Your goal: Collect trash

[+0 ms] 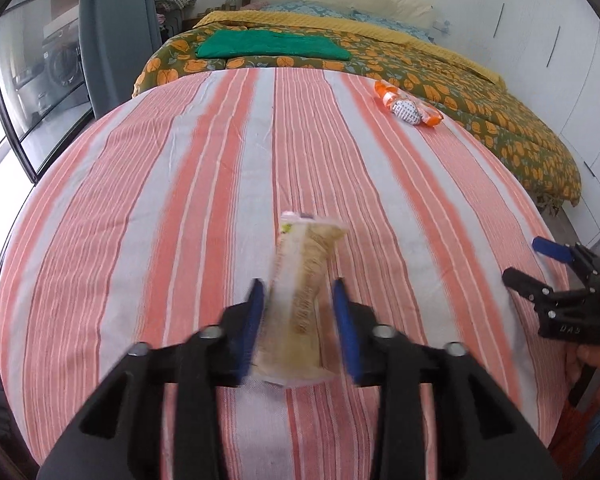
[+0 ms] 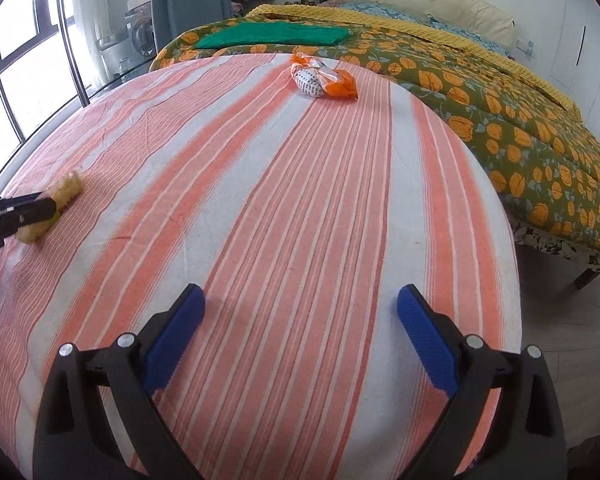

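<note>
A long beige snack wrapper (image 1: 300, 300) lies lengthwise between the fingers of my left gripper (image 1: 299, 286), which stand close on either side of it; the view is blurred, so I cannot tell whether they pinch it. The wrapper also shows in the right wrist view (image 2: 62, 196), with the left gripper (image 2: 12, 216) on it. An orange wrapper (image 2: 338, 82) and a crumpled white patterned paper ball (image 2: 310, 78) lie together at the far side of the striped table (image 2: 300, 200). My right gripper (image 2: 300, 300) is open and empty above the cloth near the front edge.
A bed (image 2: 500, 100) with a green and orange floral cover and a folded green cloth (image 2: 272, 36) stands right behind the table. Windows (image 2: 20, 60) are at the left. Bare floor (image 2: 560, 320) lies to the right of the table.
</note>
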A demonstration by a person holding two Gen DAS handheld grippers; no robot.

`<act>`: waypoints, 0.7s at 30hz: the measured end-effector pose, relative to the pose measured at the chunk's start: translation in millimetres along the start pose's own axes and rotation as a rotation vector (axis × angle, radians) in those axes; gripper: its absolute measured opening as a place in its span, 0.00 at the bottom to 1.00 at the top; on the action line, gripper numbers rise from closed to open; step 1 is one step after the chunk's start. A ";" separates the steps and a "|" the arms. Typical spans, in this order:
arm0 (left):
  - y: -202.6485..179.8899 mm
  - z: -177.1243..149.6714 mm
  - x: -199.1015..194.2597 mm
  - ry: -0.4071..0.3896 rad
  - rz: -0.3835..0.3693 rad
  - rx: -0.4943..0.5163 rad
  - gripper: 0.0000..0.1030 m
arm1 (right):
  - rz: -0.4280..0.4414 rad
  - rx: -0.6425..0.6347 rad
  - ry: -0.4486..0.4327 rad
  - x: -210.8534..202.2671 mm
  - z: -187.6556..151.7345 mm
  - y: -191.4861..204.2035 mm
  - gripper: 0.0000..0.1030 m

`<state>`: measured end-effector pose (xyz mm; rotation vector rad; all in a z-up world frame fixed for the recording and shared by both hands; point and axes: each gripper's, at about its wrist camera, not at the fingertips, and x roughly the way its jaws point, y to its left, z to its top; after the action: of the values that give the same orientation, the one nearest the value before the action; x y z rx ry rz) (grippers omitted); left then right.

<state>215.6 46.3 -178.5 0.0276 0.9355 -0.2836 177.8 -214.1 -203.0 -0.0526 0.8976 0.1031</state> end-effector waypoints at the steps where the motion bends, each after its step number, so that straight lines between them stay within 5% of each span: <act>1: -0.4 -0.9 2.1 -0.001 0.008 0.001 0.59 | 0.001 0.001 0.001 -0.1 -0.1 -0.6 0.91; 6: -3.8 -1.3 10.5 0.007 0.039 0.032 0.79 | 0.001 0.002 0.001 0.8 0.2 0.1 0.91; 13: -11.6 -0.7 18.8 0.030 0.078 0.076 0.92 | -0.002 0.007 0.004 1.0 -0.2 -0.2 0.92; 21: -9.5 -1.7 19.7 0.033 0.087 0.059 0.94 | 0.028 0.013 0.030 2.8 2.0 -4.3 0.96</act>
<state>222.9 32.9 -194.3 0.1273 0.9555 -0.2310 181.6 -218.0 -204.0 -0.0294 0.9288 0.1229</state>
